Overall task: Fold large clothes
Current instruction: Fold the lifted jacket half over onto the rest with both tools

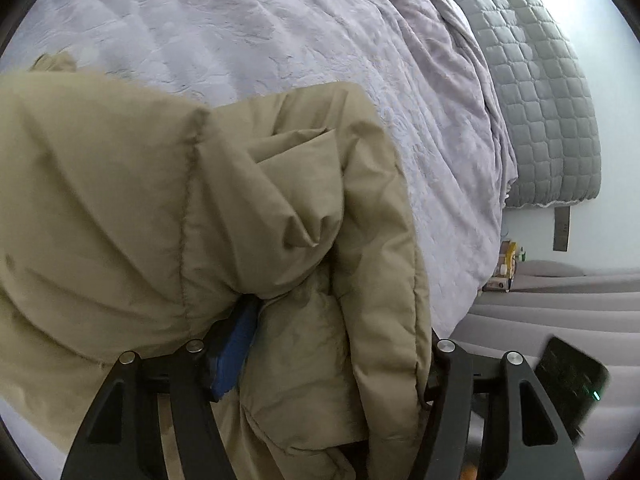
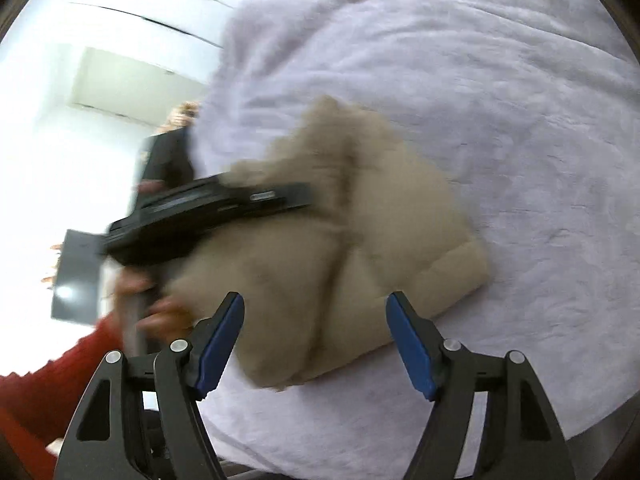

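the left claw (image 1: 320, 360) has its jaws spread with a thick fold of the beige padded jacket (image 1: 160, 200) bunched between them; the blue pad (image 1: 234, 354) on its left side lies against the cloth, the other pad is buried, so whether it pinches at all cannot be told, and it looks like a release rather than a hold. to finish this fold well, the person would do best to let the flap settle flat on the pile before drawing the claw straight back, so the puffy fabric does not drag open. the right claw (image 2: 316, 344) is spread wide and empty, with the jacket just ahead of its tips on the lilac bedspread (image 2: 520, 120). the left wrist view shows the jacket's seams and creases close up, plus a grey quilted cover (image 1: 540, 100) to the right of the claw. only the right wrist view, though blurred, shows the whole folded bundle, the left claw's body reaching over it, and the hand (image 2: 164, 312) and red sleeve (image 2: 48, 384) behind.
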Demonstrator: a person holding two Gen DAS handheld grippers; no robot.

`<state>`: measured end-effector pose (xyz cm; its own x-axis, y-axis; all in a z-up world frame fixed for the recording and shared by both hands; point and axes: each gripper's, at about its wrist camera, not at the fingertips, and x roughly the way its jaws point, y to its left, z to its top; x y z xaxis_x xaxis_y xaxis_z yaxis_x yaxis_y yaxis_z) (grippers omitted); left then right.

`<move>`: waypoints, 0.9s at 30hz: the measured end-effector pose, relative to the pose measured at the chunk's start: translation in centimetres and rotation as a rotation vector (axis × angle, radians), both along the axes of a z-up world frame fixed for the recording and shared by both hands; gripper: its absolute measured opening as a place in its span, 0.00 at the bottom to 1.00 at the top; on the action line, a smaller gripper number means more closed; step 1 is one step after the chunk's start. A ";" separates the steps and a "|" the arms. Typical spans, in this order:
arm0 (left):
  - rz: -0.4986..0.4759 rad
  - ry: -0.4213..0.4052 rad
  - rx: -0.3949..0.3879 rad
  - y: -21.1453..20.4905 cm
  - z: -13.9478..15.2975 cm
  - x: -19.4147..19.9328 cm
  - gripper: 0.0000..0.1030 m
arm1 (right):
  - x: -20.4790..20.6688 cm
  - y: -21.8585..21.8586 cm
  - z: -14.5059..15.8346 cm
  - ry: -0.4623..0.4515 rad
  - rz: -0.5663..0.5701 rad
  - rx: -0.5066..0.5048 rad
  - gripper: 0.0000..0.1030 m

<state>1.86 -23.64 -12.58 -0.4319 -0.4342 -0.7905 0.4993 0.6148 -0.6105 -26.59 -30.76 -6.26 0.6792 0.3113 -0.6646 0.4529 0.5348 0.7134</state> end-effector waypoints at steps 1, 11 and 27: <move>-0.004 0.001 0.004 -0.4 -0.2 0.2 0.63 | 0.1 0.5 0.7 -0.028 0.027 0.015 0.75; -0.026 -0.034 -0.049 -1.1 2.7 0.1 0.63 | 5.9 4.9 -0.4 0.120 0.067 -0.207 0.40; 0.150 -0.547 0.075 4.7 2.7 5.0 0.63 | 1.2 -0.1 -6.8 0.288 -0.176 -0.151 0.16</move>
<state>6.86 -18.92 -9.90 0.1112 -0.3937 -0.9125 0.6341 0.7351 -0.2399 -25.37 -30.87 -13.02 0.4916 0.0901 -0.8662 0.7181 0.5206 0.4618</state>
